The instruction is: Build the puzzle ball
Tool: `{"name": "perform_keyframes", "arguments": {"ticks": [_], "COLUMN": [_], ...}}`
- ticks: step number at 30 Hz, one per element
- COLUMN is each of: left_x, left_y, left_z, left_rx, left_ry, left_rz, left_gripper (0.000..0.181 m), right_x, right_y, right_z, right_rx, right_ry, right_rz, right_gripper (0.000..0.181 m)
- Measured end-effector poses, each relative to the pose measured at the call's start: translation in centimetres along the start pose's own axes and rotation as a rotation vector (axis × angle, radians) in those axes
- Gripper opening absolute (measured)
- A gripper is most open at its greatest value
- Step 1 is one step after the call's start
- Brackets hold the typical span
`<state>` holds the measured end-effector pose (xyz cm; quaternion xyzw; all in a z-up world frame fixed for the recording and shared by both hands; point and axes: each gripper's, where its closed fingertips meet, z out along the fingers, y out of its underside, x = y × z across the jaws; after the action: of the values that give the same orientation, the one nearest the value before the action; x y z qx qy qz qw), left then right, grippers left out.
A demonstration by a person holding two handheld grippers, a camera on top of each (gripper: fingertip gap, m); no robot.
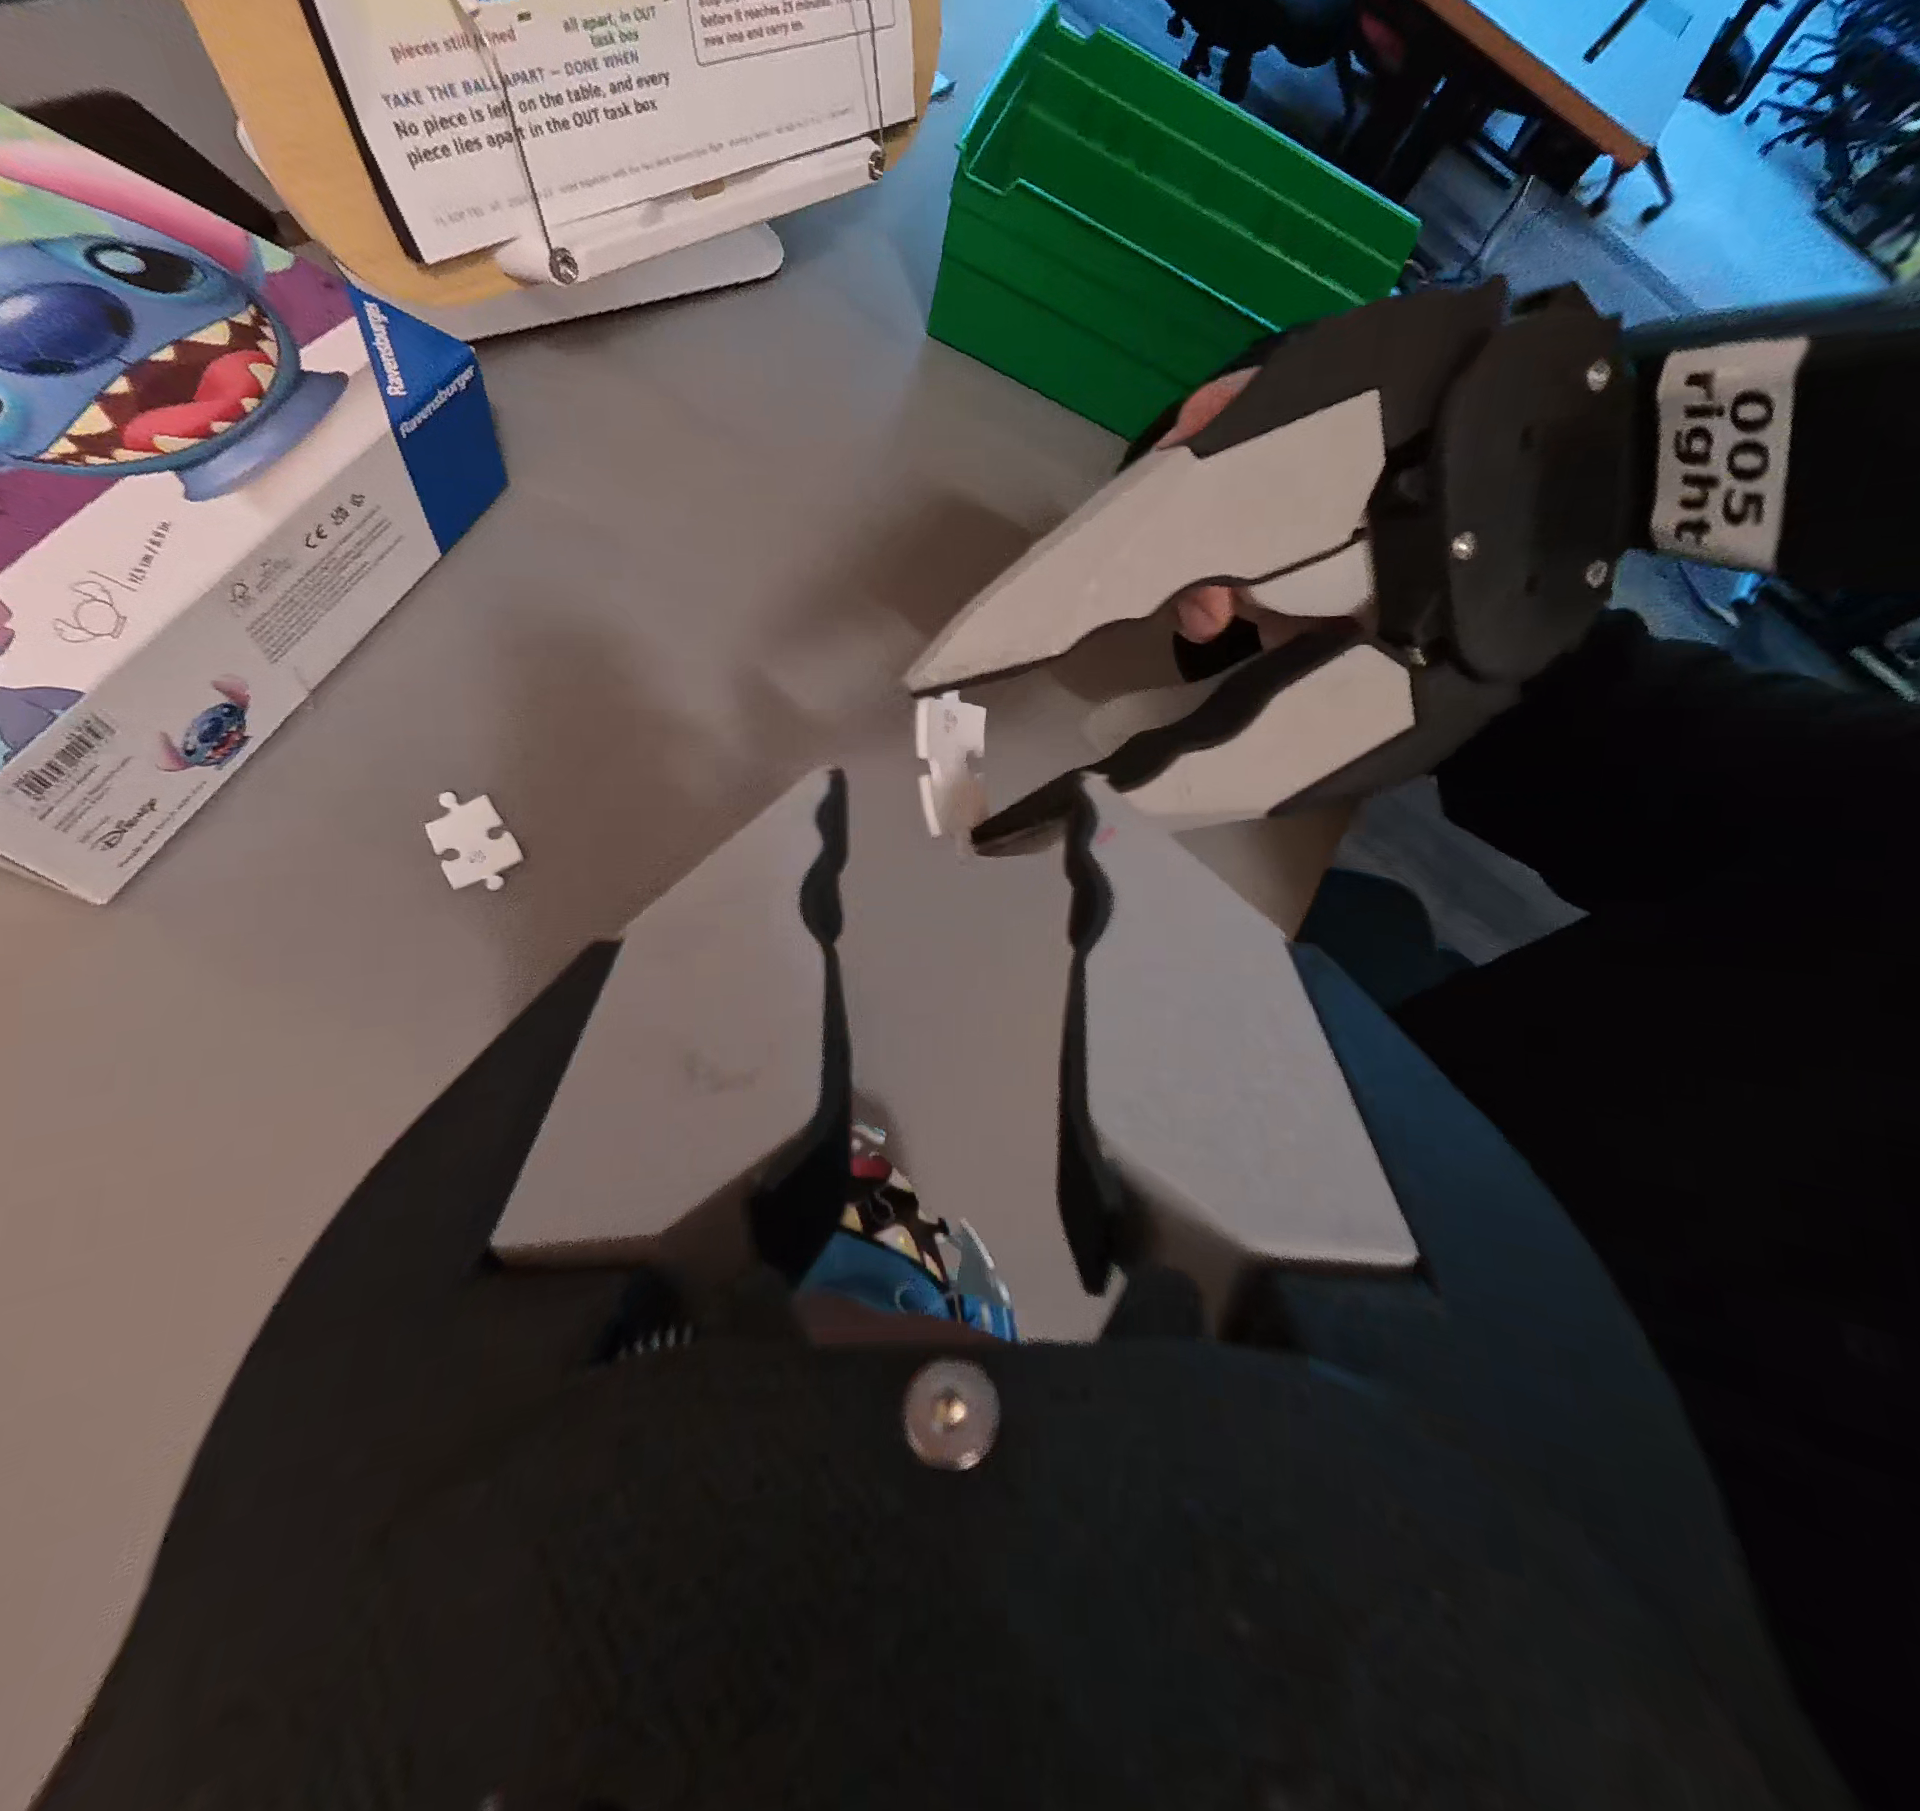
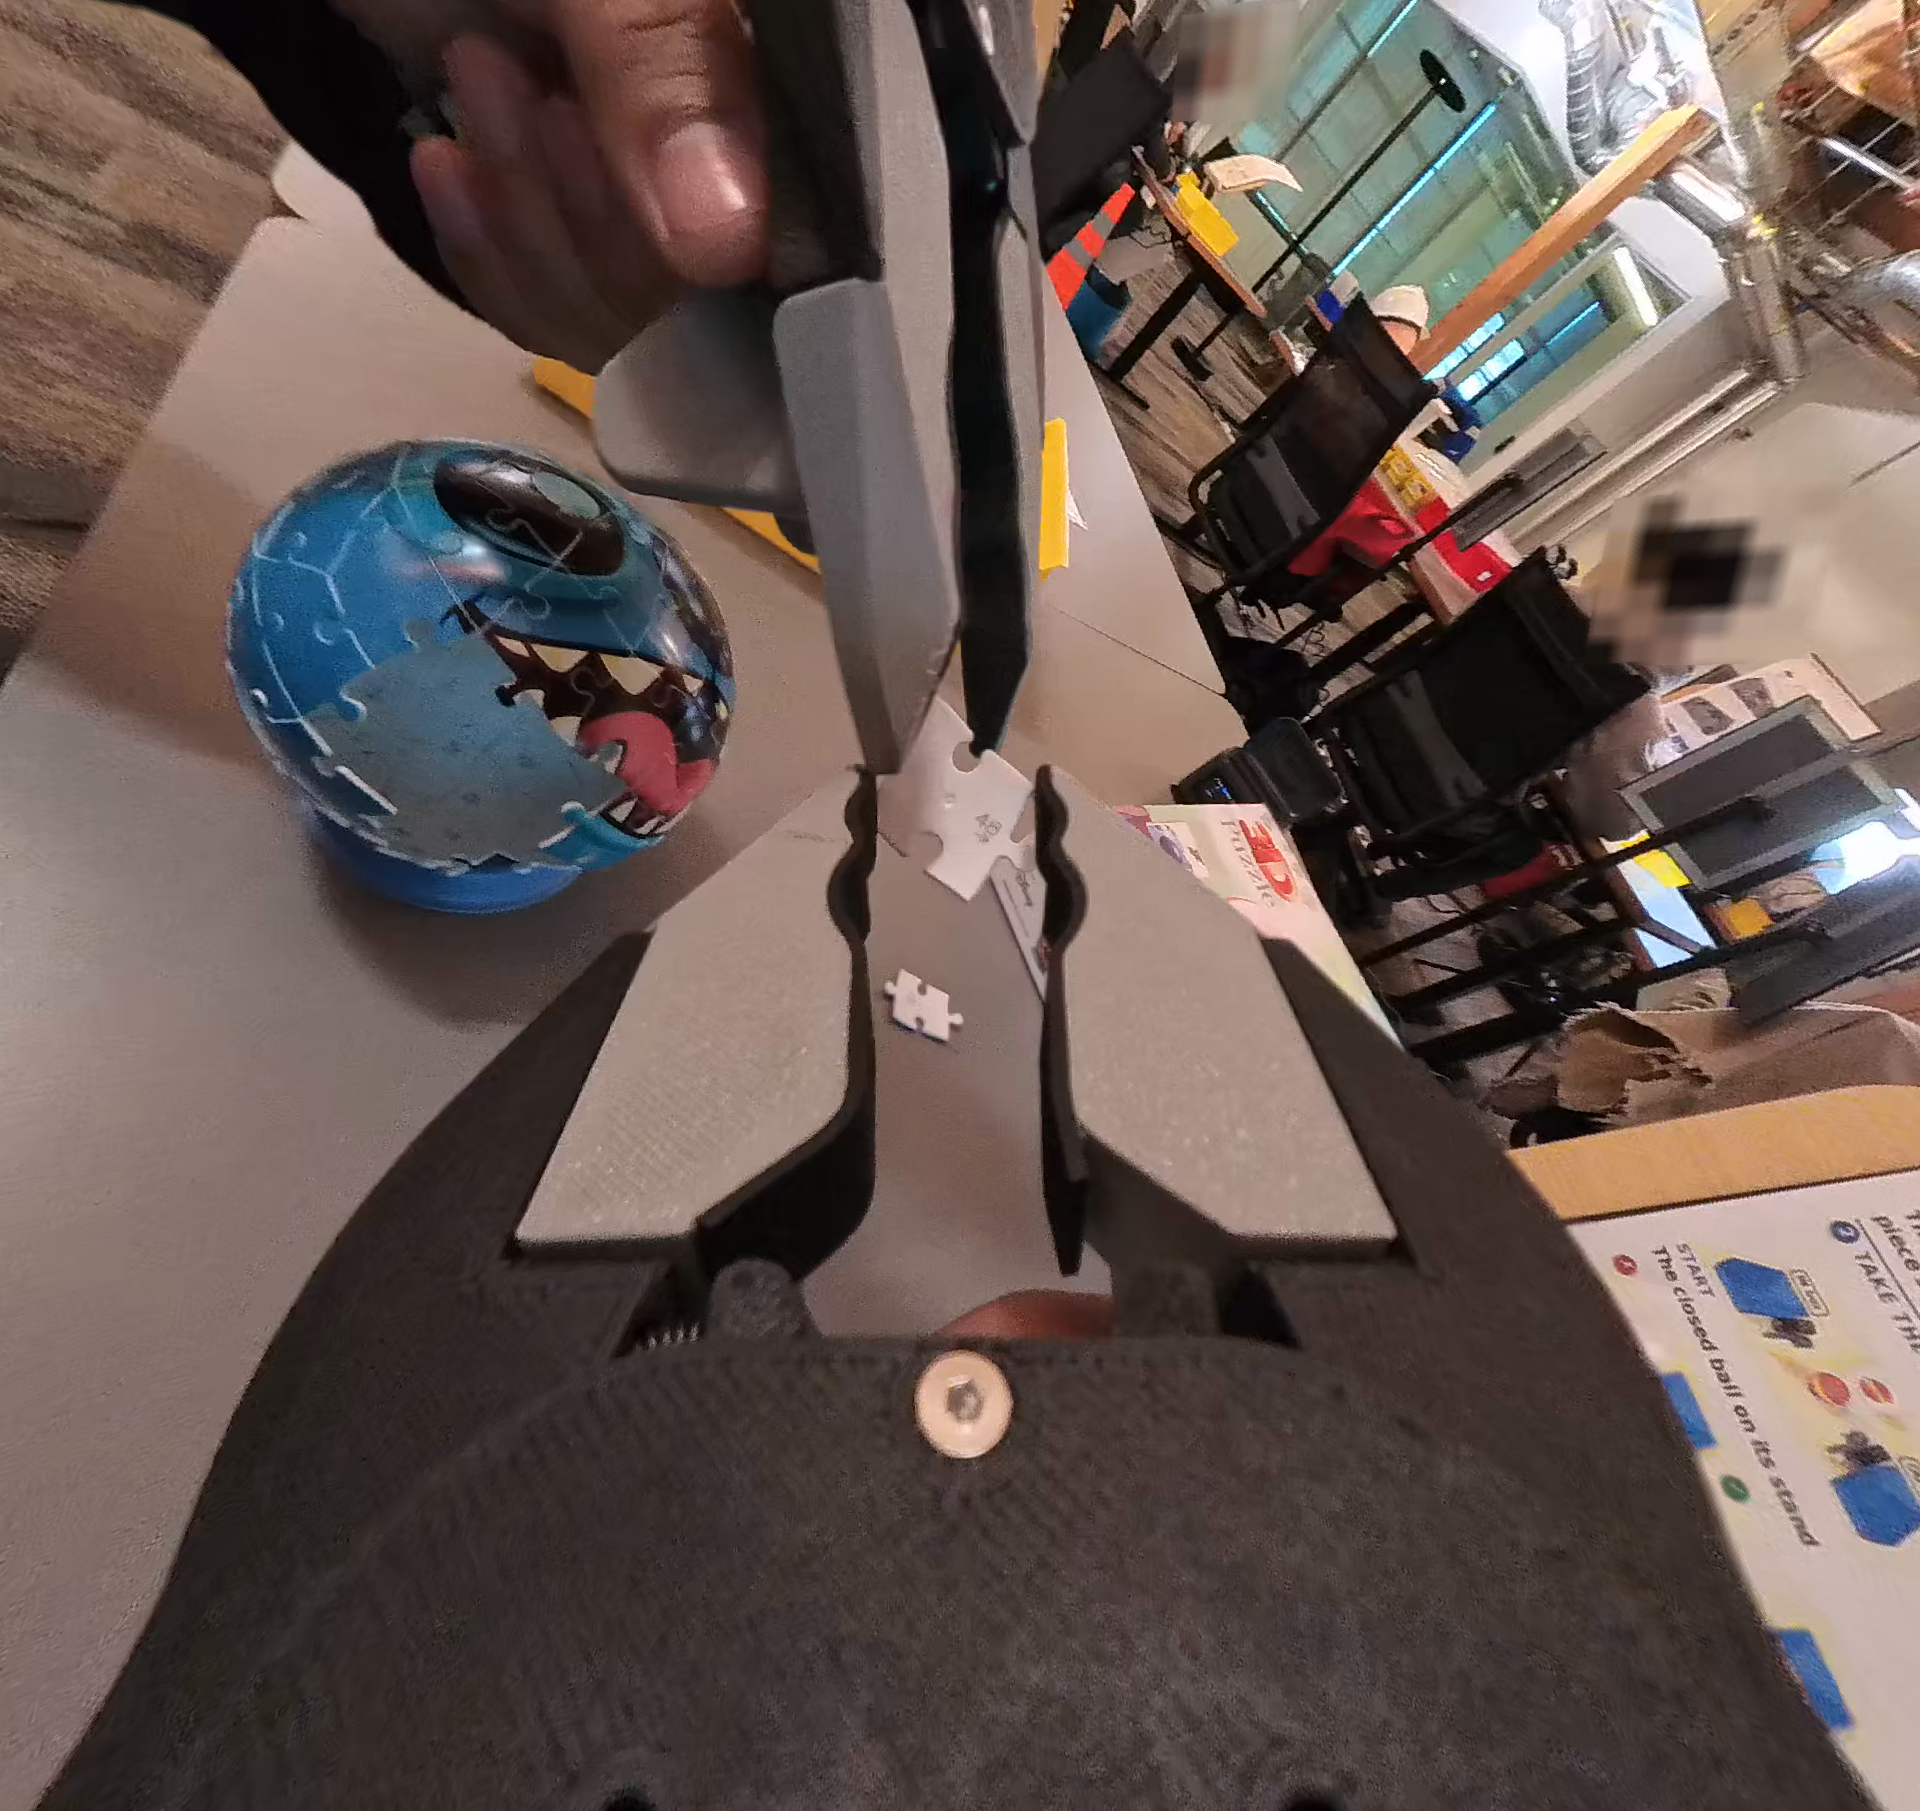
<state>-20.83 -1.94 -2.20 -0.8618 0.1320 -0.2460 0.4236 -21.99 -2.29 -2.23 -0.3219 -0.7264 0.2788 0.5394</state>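
Note:
The blue puzzle ball [image 2: 468, 660] stands on its blue stand at the left, with an open patch in its shell. A sliver of it shows between my left finger bases [image 1: 904, 1242]. My right gripper [image 2: 951, 785] is shut on a white puzzle piece [image 2: 971, 826], gripping it by its edges above the table. In the left wrist view it [image 1: 945, 762] comes in from the right with the piece [image 1: 948, 743]. My left gripper [image 1: 958, 790] is open, its tips on either side of the piece without touching. It reaches down from above in the right wrist view [image 2: 935, 745].
A second loose white piece [image 1: 473, 842] lies on the grey table [image 1: 675, 566], also in the right wrist view [image 2: 923, 1006]. The puzzle box [image 1: 208, 514] lies at the left, an instruction sheet on a stand [image 1: 623, 68] behind, and stacked green bins [image 1: 1143, 234] at the back right. Both grippers' tips are close together, under 4 cm apart.

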Motion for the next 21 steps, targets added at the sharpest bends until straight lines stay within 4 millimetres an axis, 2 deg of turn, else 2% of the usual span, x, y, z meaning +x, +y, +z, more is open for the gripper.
{"name": "perform_keyframes", "arguments": {"ticks": [1, 6, 7, 9, 10, 13, 14, 16, 19, 21], "left_x": [-0.3, -1.2, -1.2, -0.9, -1.0, -1.6, -2.4, -3.7, -3.2, -2.8], "left_y": [-0.1, 0.1, 0.1, -0.3, -0.5, -0.5, -0.3, -0.3, -1.2, -1.2], "left_z": [0.1, 0.8, 0.9, 1.0, 1.0, 1.0, 1.1, 0.6, -1.9, -4.1], "left_rx": [0.003, -0.025, -0.028, -0.015, -0.005, -0.025, -0.043, -0.064, -0.016, 0.033], "left_ry": [0.006, 0.052, 0.063, 0.104, 0.106, 0.109, 0.075, -0.004, -0.047, -0.101], "left_rz": [-0.013, -0.052, -0.055, -0.059, -0.053, -0.035, -0.016, 0.034, 0.119, 0.169], "left_gripper": [0.032, 0.023, 0.022, 0.000, 0.000, 0.000, 0.000, 0.000, 0.000, 0.013], "right_x": [0.0, 0.8, 0.8, 0.7, 0.7, 0.3, 0.2, -0.5, -3.4, -5.7], "right_y": [0.0, 0.2, 0.3, 0.3, 0.4, 1.3, 2.3, 5.9, 10.5, 12.6], "right_z": [0.0, -0.3, -0.3, -0.2, -0.1, 0.3, 0.4, 0.5, -0.5, -0.9], "right_rx": [0.007, 0.007, 0.007, 0.013, 0.017, -0.013, -0.049, -0.162, -0.262, -0.288], "right_ry": [-0.001, 0.047, 0.046, 0.041, 0.047, 0.028, 0.015, -0.056, -0.172, -0.217], "right_rz": [-0.001, -0.043, -0.044, -0.042, -0.044, -0.029, -0.021, 0.019, 0.108, 0.152], "right_gripper": [0.027, 0.027, 0.026, 0.012, 0.010, 0.023, 0.020, 0.013, 0.027, 0.027]}}
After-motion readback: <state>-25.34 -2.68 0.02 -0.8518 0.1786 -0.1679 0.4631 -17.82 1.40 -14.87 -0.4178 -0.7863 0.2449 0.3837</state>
